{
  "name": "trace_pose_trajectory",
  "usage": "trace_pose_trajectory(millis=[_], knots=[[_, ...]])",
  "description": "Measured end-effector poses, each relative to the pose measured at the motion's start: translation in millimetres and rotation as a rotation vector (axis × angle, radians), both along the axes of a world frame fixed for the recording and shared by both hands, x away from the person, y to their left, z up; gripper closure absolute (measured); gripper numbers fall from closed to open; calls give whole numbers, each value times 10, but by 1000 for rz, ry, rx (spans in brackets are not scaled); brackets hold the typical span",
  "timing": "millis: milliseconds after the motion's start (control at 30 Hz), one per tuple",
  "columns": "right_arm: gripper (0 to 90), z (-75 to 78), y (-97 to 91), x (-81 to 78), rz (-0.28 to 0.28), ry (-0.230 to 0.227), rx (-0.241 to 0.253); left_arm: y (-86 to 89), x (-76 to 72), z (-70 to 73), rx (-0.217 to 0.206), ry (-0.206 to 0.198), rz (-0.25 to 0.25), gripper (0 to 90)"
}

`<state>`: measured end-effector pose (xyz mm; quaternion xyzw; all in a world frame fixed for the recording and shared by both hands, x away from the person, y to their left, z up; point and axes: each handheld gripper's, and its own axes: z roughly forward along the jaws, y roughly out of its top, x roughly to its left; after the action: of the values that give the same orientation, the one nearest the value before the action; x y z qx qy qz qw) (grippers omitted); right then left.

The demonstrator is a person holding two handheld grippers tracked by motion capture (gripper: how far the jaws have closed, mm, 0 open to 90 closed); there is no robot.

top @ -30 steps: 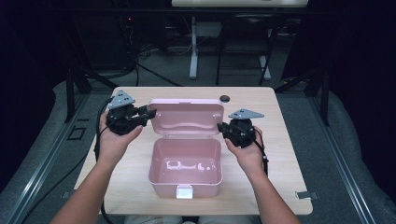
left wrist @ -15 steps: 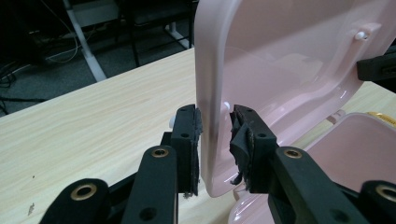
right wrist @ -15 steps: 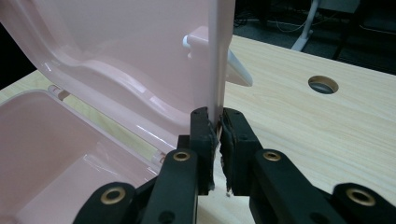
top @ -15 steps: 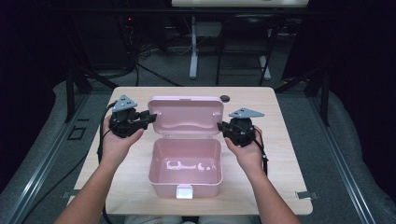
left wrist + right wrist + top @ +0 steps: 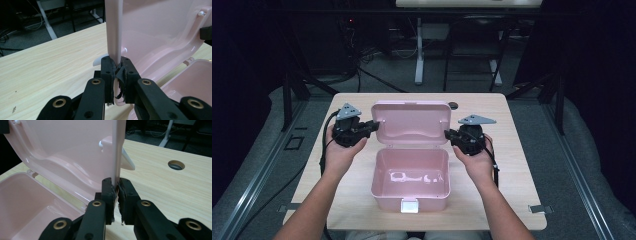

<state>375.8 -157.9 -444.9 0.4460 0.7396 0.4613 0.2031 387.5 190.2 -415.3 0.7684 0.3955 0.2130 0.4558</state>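
Note:
A pink plastic box (image 5: pixel 410 175) stands open in the middle of the table, its lid (image 5: pixel 411 122) raised upright at the back. My left gripper (image 5: pixel 374 125) is at the lid's left edge. In the left gripper view its jaws (image 5: pixel 117 63) have just been closing and now pinch that thin edge (image 5: pixel 113 30). My right gripper (image 5: pixel 449 135) is shut on the lid's right edge, with the pads (image 5: pixel 117 183) pressed on both sides of the rim (image 5: pixel 116 150). The box's inside (image 5: pixel 25 195) holds only glare.
The light wooden table (image 5: pixel 512 165) has a round cable hole (image 5: pixel 453 105) behind the lid, to the right. A white latch (image 5: pixel 410 206) sits on the box's front wall. Dark floor, cables and stand legs lie beyond the far edge.
My left gripper has sunk a little at the lid's left edge and its jaws have closed onto that edge. The right gripper and the lid have stayed still.

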Motion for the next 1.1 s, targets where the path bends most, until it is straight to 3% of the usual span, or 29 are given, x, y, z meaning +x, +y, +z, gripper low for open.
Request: trace_pose_trajectory(millis=[267, 767, 1100], knots=[[797, -20, -15, 66, 9, 13, 41, -8, 34, -15, 0, 2, 5, 830], [835, -39, -1, 110, -8, 13, 19, -20, 117, -79, -9, 5, 26, 819], [834, -62, -5, 148, -17, 21, 34, -24, 150, -199, 3, 42, 24, 794]])
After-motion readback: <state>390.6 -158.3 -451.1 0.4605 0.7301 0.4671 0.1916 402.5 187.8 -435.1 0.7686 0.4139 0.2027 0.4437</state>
